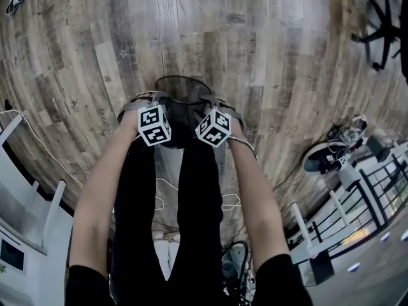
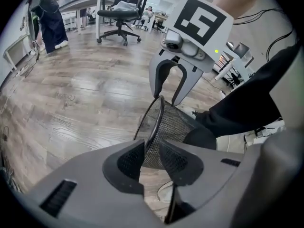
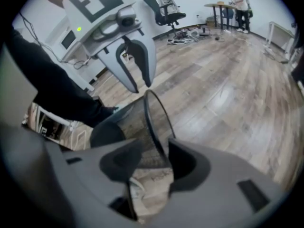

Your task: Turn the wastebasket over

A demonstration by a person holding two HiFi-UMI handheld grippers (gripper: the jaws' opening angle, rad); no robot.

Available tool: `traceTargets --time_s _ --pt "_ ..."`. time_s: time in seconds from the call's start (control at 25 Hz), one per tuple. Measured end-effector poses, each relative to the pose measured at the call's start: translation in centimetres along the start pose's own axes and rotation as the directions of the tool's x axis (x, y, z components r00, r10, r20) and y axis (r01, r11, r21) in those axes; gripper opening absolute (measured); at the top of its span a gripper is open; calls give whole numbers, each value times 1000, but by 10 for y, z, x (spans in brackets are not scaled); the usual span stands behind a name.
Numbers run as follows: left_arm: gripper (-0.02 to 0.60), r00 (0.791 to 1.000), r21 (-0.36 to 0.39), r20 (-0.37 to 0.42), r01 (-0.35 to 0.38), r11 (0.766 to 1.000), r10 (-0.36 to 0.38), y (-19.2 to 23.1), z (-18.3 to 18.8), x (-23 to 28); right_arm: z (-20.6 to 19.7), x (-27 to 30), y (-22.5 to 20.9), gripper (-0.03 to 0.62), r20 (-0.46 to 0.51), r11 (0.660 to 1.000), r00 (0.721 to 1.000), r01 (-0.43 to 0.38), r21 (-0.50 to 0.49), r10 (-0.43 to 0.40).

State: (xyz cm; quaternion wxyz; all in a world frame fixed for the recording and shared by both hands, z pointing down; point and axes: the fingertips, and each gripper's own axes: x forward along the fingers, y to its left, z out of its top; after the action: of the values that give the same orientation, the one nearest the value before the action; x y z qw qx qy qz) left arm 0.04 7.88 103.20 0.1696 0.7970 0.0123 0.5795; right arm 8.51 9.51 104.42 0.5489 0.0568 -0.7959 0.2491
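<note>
**Head view.** Basket (image 1: 185, 110) stood mouth up on the wood floor (image 1: 268, 50), just ahead of the person's legs (image 1: 159, 190). Left gripper (image 1: 150, 99) was at the left side of the basket's rim (image 1: 185, 77), and right gripper (image 1: 220, 104) at the opposite side. Both pointed steeply down onto the basket. Contents not made out; the inside looked dark.

**Left gripper view.** Left gripper (image 2: 149, 151) had its jaws parted astride the basket (image 2: 178, 122), with the rim wire and mesh wall between them. I saw no pad pressing, so nothing was gripped yet. Across the basket, right gripper (image 2: 167, 99) straddled the far rim in the same way. A chair (image 2: 121, 11) stood well beyond the basket.

**Right gripper view.** Right gripper (image 3: 154, 158) also had its jaws spread, with rim and mesh (image 3: 135, 122) in the gap and room on both sides. It held nothing. Left gripper (image 3: 140, 88) hung over the rim on the far side of the basket, jaws apart.

**Handling (judgement).**
- Open wire mesh, so probably light.
- The rim hoop looks like the stiffest part; the mesh wall may give under a pinch.
- The thin round wire could swivel or slip in the pads.
- Best hold is the rim plus a little wall just below it, at two opposite points as set up. That gives an axis for tipping the basket over.
</note>
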Motion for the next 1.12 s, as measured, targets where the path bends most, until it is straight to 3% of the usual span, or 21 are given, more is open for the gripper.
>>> traceTargets --time_s 0.32,0.8,0.88,1.04,1.12 --pt "133 999 -12 -16 46 999 -47 4 -2 14 3 8 4 189 -14 998 998 -57 4 57" --pt "117 974 8 -75 216 976 -214 -5 2 17 -1 7 6 166 -38 990 990 -136 -21 135" --pt "110 968 34 -89 239 970 -235 -9 0 17 -2 7 10 156 -43 986 987 -160 -40 158" --pt "83 953 188 -163 284 940 -255 -27 -14 19 -3 11 28 106 -87 968 973 -221 -121 212" --pt "76 948 223 -175 300 928 -264 -39 -22 20 -4 13 40 93 -108 956 967 -246 -158 231"
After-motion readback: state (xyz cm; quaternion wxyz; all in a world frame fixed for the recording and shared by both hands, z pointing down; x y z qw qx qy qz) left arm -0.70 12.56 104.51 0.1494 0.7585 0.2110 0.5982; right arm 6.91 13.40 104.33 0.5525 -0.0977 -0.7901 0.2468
